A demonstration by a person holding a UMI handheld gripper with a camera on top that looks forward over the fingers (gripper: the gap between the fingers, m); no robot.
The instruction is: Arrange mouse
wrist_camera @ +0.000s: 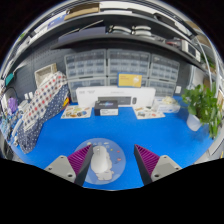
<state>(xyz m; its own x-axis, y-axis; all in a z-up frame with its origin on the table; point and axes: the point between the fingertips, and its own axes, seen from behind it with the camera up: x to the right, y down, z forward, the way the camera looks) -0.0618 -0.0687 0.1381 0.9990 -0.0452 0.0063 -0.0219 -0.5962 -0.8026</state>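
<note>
Lying between the spread fingers of the gripper [103,164], a small white rounded mouse [103,161] rests on a pale round disc on the blue tabletop [150,130]. Its long axis runs from 6 toward 12 o'clock; I cannot tell which end leads. A green potted plant [204,104] stands at 2 o'clock.

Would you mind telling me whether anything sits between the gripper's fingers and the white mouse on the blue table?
Nothing visible does. The white computer mouse lies on the blue tabletop directly between the open fingers of the gripper, with a gap showing to the pink pads at either side. No other object lies in that gap.
</note>
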